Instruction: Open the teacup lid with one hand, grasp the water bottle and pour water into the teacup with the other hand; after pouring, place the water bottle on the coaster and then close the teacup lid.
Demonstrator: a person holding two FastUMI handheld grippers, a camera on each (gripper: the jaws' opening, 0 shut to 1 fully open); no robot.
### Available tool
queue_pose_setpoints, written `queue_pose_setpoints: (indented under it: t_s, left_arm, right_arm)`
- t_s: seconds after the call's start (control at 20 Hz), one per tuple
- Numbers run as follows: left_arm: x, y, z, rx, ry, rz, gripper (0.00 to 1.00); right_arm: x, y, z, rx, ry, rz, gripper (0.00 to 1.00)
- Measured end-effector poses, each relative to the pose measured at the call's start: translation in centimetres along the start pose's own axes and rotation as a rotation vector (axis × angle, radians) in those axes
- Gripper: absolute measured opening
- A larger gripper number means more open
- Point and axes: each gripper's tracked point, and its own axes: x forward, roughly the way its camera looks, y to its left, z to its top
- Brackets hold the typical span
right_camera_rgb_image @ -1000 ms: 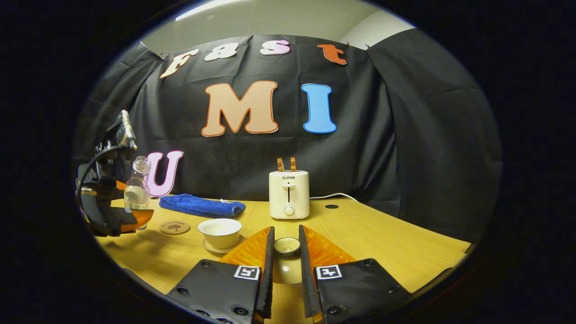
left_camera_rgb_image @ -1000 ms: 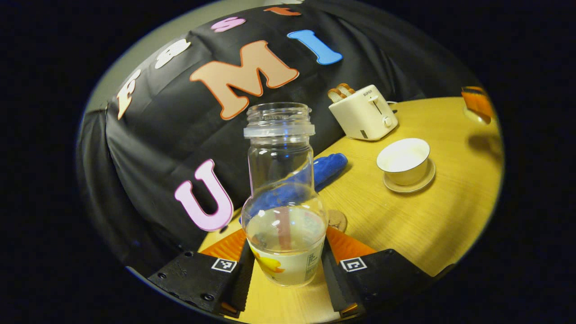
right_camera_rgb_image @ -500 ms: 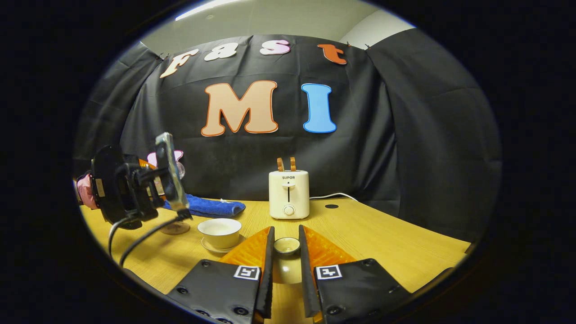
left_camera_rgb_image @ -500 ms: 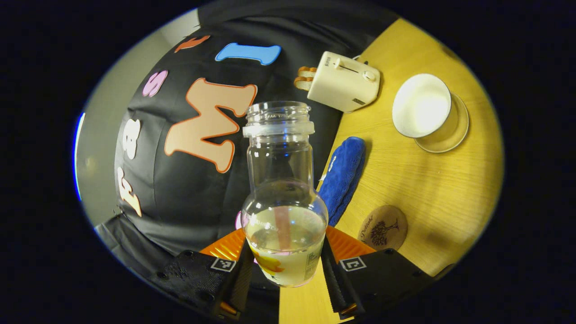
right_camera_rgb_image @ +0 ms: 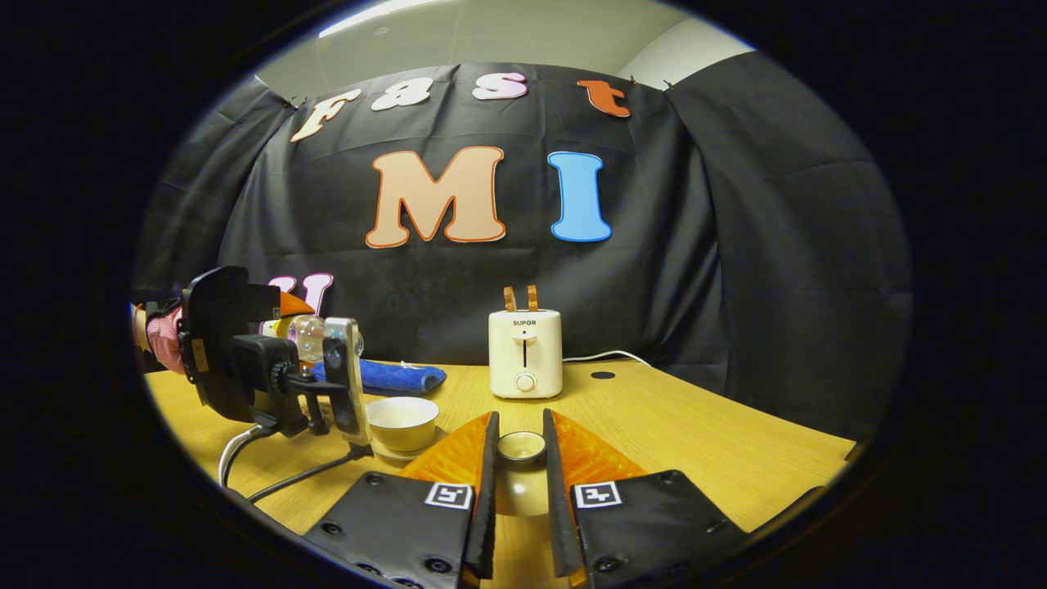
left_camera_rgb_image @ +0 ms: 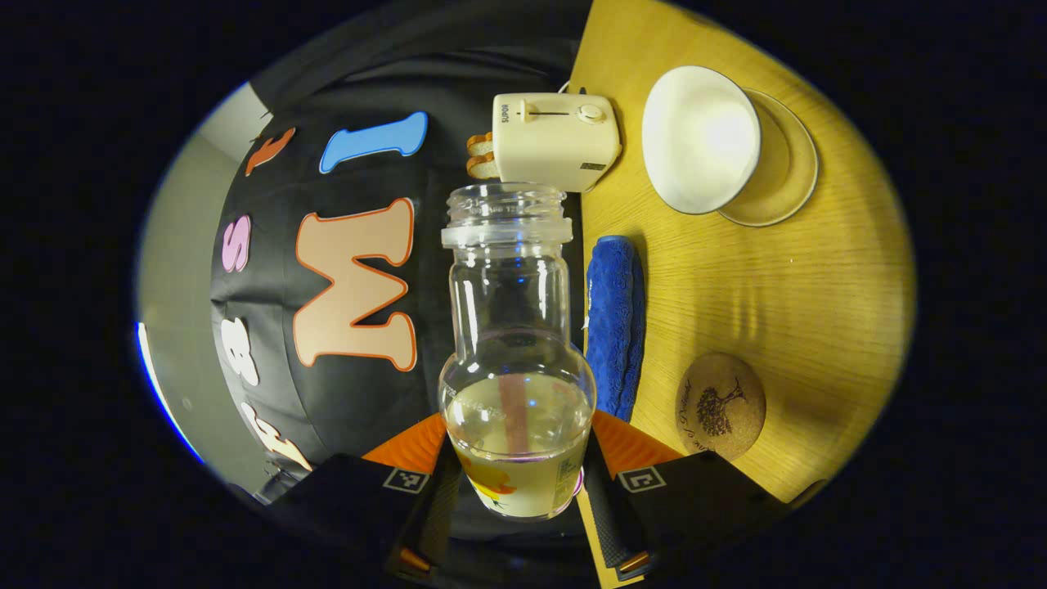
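My left gripper [left_camera_rgb_image: 515, 458] is shut on the clear water bottle [left_camera_rgb_image: 509, 343], which has no cap and holds some water in its lower part. The white teacup [left_camera_rgb_image: 700, 139] stands uncovered on its saucer [left_camera_rgb_image: 789, 164], with the round cork coaster [left_camera_rgb_image: 720, 406] nearer me. In the right gripper view the left gripper [right_camera_rgb_image: 245, 360] holds the bottle [right_camera_rgb_image: 309, 337] tipped nearly level, its mouth toward the teacup [right_camera_rgb_image: 401, 421], up and left of it. No water stream is visible. My right gripper [right_camera_rgb_image: 519, 448] is shut on the teacup lid [right_camera_rgb_image: 521, 447], held above the table right of the cup.
A folded blue towel [left_camera_rgb_image: 615, 323] lies by the booth wall behind the coaster. A cream toaster [right_camera_rgb_image: 524, 352] with two bread slices stands at the back. A cable [right_camera_rgb_image: 278, 483] trails from the left gripper over the wooden table [right_camera_rgb_image: 695, 442].
My left gripper has rolled the bottle from upright to nearly level and carried it right toward the teacup. The right gripper with the lid has not moved.
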Motion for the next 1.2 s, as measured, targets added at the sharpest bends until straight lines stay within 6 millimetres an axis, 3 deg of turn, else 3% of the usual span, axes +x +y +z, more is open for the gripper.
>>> queue_pose_setpoints:
  t_s: [0.7,1.2]
  left_arm:
    - [0.1,0.6,1.3,0.207,-0.036,-0.007,0.68]
    - [-0.2,2.5,2.8,0.349,-0.069,0.044,0.68]
  right_arm:
    - [0.0,0.1,0.0,0.0,0.001,0.004,0.31]
    - [0.0,0.1,0.0,-0.001,0.001,0.004,0.31]
